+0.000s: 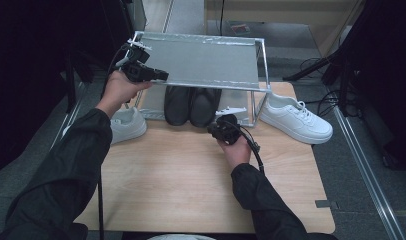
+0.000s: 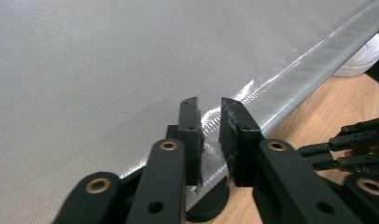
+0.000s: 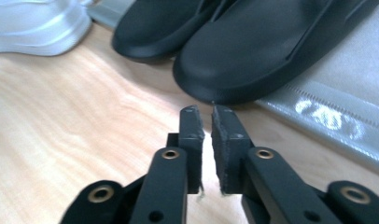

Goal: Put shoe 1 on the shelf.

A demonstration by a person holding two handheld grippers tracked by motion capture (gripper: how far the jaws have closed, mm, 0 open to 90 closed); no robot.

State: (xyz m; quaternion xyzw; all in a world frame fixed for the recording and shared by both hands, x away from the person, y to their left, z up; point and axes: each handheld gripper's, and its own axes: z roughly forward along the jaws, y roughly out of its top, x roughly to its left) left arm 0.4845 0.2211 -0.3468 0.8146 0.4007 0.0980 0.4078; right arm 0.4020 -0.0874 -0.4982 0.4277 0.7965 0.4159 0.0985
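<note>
- Jaws of the right gripper (image 3: 204, 112) stand slightly parted and empty, aimed low at the pair of black rubber slippers (image 3: 253, 51) on the grey rack's bottom shelf, ready to grasp
- Left gripper (image 2: 210, 105), narrowly open, holds nothing over the rack's grey fabric top shelf (image 2: 108, 70), clear of the wooden tabletop (image 1: 191, 170)

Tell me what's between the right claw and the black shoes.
Nothing: in the right gripper view, bare wooden table runs from the right claw to the toe of the nearer black shoe; its jaws stand slightly apart with nothing in them.
</note>
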